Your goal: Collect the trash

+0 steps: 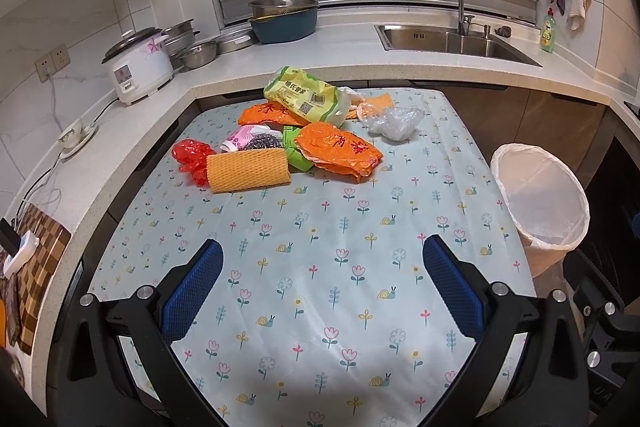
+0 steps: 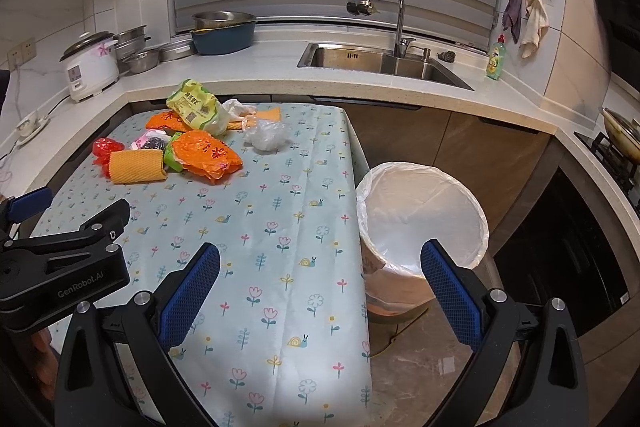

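Both jaws wide apart, empty: left gripper over near table, right gripper straddling table's right edge. Trash heap at far left of table: red bag, yellow mesh roll, steel scourer, orange bags, green packet, clear bag. Lined bin on floor, right of table. Risk: thin bags slipping from jaws, or one tug dragging neighbours off table.
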Demonstrator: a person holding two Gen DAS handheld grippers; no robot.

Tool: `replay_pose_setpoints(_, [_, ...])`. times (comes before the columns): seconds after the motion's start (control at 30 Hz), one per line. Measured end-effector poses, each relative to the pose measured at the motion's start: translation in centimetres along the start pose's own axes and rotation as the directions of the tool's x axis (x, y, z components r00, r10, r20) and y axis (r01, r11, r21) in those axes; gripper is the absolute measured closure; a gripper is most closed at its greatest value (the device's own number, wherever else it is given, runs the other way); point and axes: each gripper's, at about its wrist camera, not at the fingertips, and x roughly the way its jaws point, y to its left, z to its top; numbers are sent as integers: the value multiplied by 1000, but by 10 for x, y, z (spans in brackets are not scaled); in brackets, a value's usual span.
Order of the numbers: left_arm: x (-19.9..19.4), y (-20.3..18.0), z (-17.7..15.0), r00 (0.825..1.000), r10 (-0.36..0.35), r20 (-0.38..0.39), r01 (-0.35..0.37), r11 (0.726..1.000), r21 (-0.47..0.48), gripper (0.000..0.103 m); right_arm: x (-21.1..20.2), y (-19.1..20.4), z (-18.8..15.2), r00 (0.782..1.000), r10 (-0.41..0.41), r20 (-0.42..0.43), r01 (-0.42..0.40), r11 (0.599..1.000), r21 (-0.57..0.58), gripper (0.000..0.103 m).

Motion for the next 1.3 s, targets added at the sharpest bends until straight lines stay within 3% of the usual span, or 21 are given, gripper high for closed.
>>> replay_pose_setpoints(1.3, [1, 7, 1, 1000, 8, 4, -8, 1000, -20, 7, 1, 4, 3, 1000, 14, 6, -14, 1000, -5, 7])
